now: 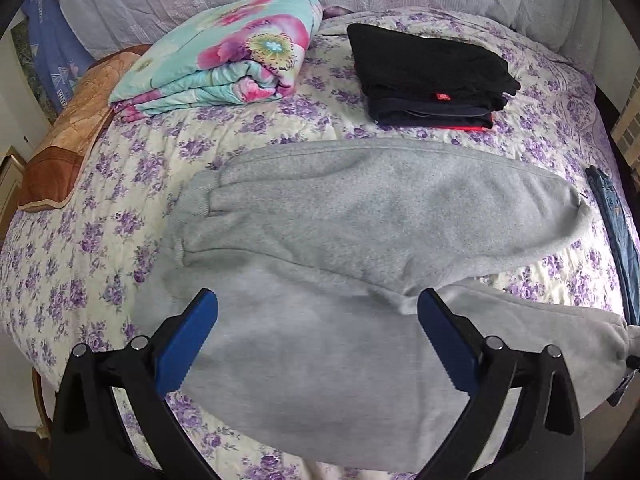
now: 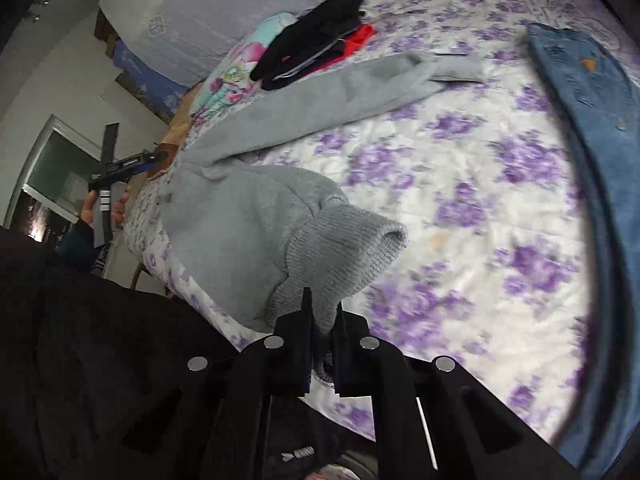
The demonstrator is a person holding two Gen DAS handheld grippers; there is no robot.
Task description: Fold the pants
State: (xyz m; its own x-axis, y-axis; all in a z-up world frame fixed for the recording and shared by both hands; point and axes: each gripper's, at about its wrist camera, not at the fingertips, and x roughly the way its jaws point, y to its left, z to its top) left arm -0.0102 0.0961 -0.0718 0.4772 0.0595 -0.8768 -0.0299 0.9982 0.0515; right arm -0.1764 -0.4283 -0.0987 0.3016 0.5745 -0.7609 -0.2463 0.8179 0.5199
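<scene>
Right tool (image 2: 322, 312) clamps grey pants (image 1: 320, 240) cuff; left tool (image 1: 318, 322) agape above pants

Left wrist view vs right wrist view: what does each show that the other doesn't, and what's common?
Left wrist only: the open left gripper hovering over the gray sweatpants, plus a brown pillow at the bed's edge.

Right wrist only: the right gripper shut on a ribbed cuff of the sweatpants, and the person's hand holding the other tool.

Both: the sweatpants, the folded black clothes, the floral blanket, the jeans and the purple-flowered bedspread.
</scene>
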